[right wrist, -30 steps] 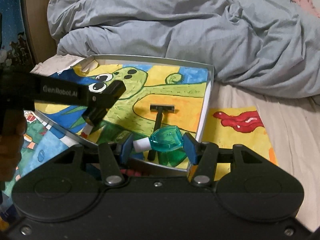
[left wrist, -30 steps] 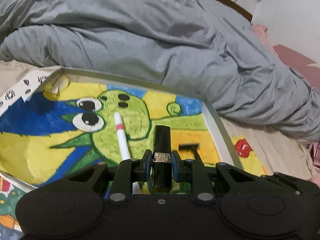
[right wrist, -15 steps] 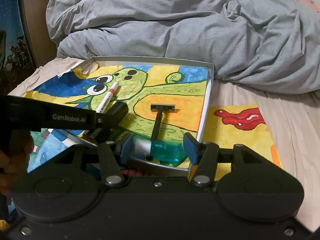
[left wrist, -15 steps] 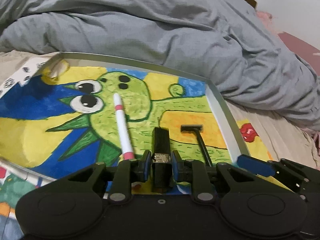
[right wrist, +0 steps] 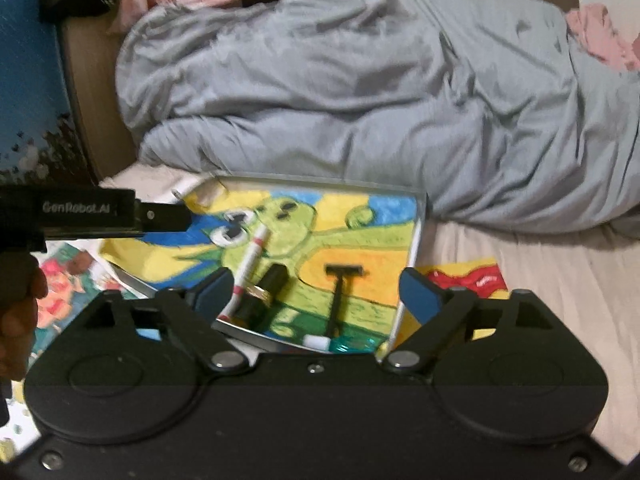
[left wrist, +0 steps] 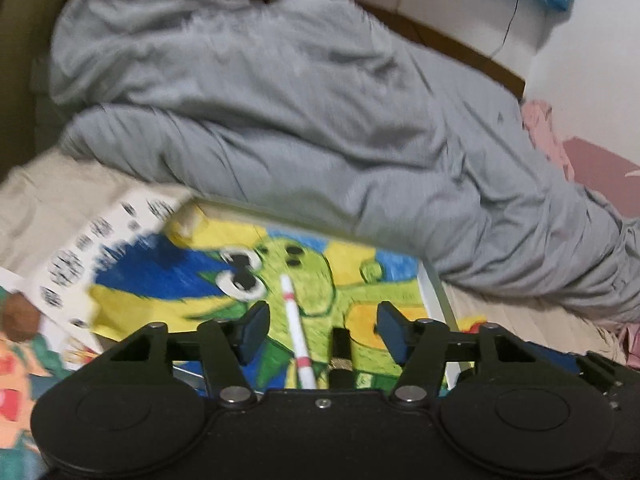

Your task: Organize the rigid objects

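Observation:
A shallow tray lined with a green frog drawing lies on the bed. In it are a white marker, a black lipstick tube, a black razor and a teal bottle with a white cap at the near rim. My right gripper hovers above the near rim; its jaws are opening and clear of the bottle. My left gripper is also opening. The lipstick and the marker lie on the tray below it, touching neither pad.
A rumpled grey duvet fills the bed behind the tray. Loose drawings lie around the tray, one with red lips to the right. A hand holds the left gripper's body at the left.
The left jaws let go of the lipstick and the right jaws let go of the teal bottle. Both objects now lie in the tray. Both grippers have lifted and pulled back.

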Tool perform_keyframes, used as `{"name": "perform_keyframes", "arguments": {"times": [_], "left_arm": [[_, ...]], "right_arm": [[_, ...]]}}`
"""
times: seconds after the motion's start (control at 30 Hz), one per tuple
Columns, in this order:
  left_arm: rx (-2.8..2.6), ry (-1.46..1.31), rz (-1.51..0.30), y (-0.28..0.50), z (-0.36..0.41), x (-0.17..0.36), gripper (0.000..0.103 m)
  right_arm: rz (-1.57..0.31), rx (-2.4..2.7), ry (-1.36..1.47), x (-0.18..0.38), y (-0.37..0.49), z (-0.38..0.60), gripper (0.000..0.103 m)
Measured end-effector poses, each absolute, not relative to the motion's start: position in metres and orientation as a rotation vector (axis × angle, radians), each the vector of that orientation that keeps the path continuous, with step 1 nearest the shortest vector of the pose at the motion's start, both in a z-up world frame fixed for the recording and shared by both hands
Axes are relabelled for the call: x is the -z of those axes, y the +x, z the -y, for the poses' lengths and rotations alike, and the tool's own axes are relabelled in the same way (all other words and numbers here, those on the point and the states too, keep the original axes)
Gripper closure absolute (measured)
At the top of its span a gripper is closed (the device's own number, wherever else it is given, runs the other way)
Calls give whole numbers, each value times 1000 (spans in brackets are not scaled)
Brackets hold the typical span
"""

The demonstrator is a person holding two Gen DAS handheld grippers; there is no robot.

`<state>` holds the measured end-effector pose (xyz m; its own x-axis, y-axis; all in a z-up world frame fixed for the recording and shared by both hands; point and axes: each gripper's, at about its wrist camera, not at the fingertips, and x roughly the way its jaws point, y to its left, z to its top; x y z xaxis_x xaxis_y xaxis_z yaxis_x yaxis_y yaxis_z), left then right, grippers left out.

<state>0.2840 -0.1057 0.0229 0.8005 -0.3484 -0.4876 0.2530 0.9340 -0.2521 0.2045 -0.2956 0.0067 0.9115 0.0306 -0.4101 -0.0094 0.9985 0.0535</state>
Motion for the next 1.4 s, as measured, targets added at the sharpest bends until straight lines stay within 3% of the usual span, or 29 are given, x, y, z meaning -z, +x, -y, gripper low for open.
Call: {"name": "perform_keyframes", "arguments": {"times": [0.13, 0.23, 0.5, 0.73, 1.4], "left_arm": [[276, -185, -478, 250, 90, -42, 21], [250, -189, -416, 221, 76, -56, 16], [186, -158, -309, 145, 48, -75, 6], [153, -148, -272, 95, 26, -73, 5], [80, -93, -325, 1, -13, -29, 1]], "right_arm": [[-348, -33, 65, -24, 176, 285, 6], [-291, -35, 80, -32, 153, 277, 1], [-215, -14, 90, -36, 96, 256, 1], [-164, 18, 100, -30, 42, 237, 1], [-236, 55, 85, -6, -45, 195, 0]]}}
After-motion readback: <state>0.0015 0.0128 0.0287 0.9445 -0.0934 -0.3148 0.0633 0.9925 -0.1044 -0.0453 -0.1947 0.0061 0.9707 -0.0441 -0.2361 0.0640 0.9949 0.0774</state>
